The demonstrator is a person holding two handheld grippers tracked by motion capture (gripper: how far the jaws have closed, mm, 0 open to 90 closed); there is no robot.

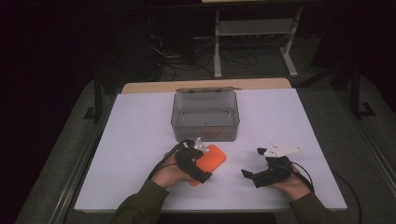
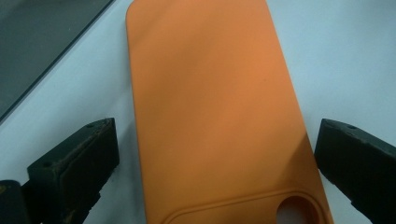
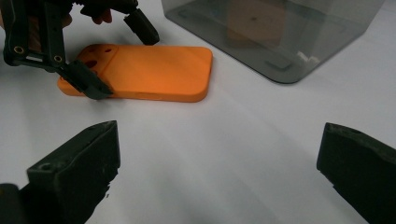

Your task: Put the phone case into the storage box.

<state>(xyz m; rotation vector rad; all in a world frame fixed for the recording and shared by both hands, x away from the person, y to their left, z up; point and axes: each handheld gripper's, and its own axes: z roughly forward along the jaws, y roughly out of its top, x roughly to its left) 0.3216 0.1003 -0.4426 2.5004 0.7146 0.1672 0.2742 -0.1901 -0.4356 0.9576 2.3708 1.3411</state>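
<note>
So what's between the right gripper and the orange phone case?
Nothing: in the right gripper view, bare white table runs from the open right gripper to the orange phone case, where the left gripper straddles its far end.

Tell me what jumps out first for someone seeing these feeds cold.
The bright orange phone case lying flat on the white table stands out first, with the left tool set open around its camera-hole end, one jaw on each side. Just behind it sits a clear grey box with its lid open. The right tool is open too, off to the right above the bare tabletop, holding nothing.
</note>
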